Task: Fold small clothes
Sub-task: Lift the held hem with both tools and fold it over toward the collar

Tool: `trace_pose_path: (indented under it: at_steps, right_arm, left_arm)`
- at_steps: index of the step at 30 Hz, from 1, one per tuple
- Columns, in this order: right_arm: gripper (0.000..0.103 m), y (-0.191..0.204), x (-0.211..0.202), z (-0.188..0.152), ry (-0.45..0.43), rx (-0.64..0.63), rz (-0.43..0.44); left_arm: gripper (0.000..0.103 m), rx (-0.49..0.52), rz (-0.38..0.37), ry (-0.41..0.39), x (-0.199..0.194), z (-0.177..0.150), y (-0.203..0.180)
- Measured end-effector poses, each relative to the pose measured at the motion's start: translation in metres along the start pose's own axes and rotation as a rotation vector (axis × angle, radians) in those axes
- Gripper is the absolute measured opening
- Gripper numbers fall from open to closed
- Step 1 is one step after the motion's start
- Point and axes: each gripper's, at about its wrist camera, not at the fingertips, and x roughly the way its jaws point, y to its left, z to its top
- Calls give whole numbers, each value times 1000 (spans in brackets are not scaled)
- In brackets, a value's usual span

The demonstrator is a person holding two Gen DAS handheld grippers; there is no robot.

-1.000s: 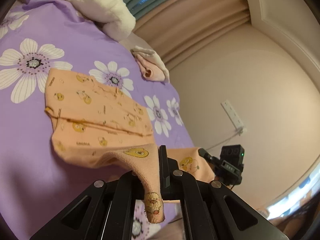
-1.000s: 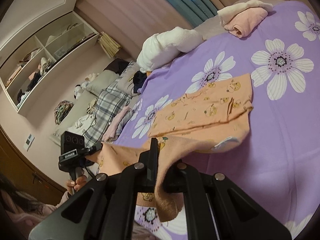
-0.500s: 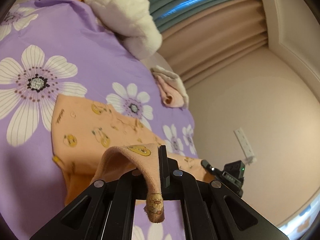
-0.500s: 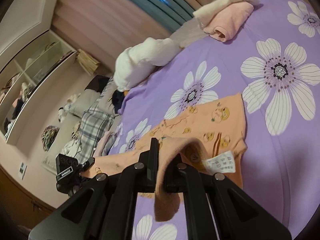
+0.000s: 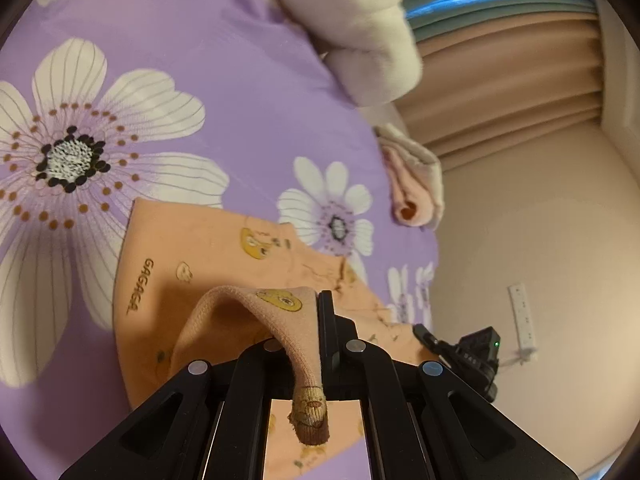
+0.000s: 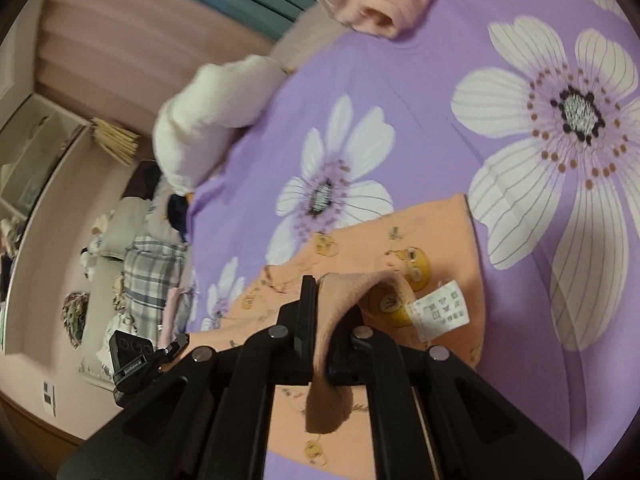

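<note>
Both claws (image 5: 320, 300) (image 6: 316, 284) clamped shut.

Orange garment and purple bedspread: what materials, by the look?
Orange garment: soft matte knit, probably cotton jersey; the pinched hem shows fine ribbing and drapes limply. Purple bedspread: smooth printed woven cloth, slight sheen; fibre unclear.

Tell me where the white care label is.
Right wrist view: the white care label sticks out of the orange garment just right of the right gripper, on the purple floral bedspread.

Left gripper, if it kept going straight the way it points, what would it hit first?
Likely the orange garment it already grips, lying just ahead on the purple sheet; depth is hard to judge.
</note>
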Motion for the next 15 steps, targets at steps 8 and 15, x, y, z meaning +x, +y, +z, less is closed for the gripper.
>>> trace_pose_path:
  at_steps: [8,15]
  right_arm:
    - [18,-31,27,18,131,191,5]
    - [47,-52,45,30,200,475,118]
  left_arm:
    - [0,-202,17,112,29,19,30]
    - [8,-483,-108,98,36,35,64]
